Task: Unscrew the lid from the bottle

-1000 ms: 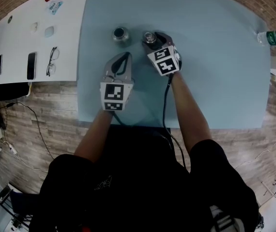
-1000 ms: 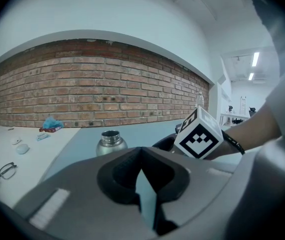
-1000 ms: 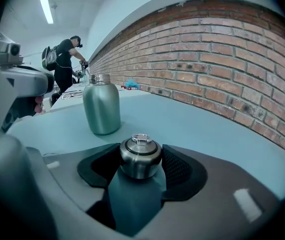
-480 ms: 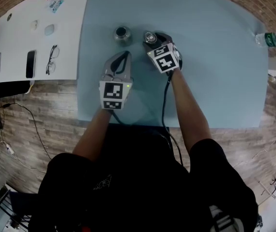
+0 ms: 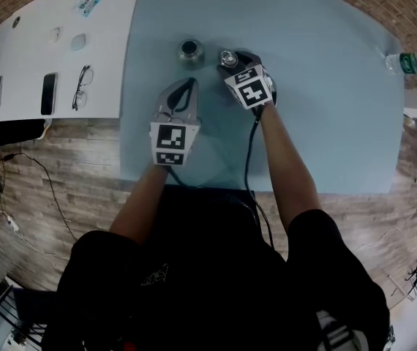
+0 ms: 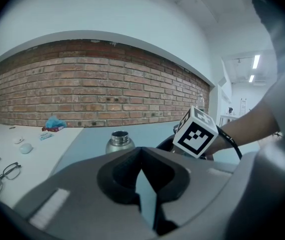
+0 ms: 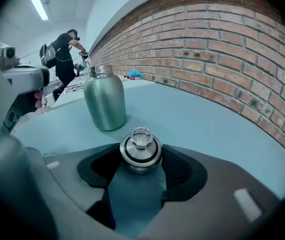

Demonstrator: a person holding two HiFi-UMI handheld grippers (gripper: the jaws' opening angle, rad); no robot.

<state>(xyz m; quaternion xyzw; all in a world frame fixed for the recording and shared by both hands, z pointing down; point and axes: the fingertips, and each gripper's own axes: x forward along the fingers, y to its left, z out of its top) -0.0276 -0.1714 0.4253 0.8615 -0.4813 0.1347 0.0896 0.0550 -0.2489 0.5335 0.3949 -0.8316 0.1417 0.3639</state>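
Note:
The steel bottle (image 5: 191,50) stands open-topped on the blue table (image 5: 325,108), apart from both grippers. Its round steel lid (image 5: 227,57), topped with a small ring, sits between the pads of my right gripper (image 5: 232,61), which is shut on it just right of the bottle. In the right gripper view the lid (image 7: 141,149) is clamped on both sides in the right gripper (image 7: 141,160), with the bottle (image 7: 105,99) behind it. My left gripper (image 5: 187,86) is shut and empty, a short way in front of the bottle. In the left gripper view the left gripper (image 6: 142,156) points at the bottle (image 6: 119,141).
A white table (image 5: 33,57) adjoins on the left, with glasses (image 5: 82,88), two phones (image 5: 48,93) and small items. A plastic water bottle (image 5: 412,62) lies at the far right edge. A brick wall runs behind. A person (image 7: 65,54) stands far off.
My right gripper has tipped a little with the lid in it. The left gripper and the bottle have stayed put; the head view has shifted slightly.

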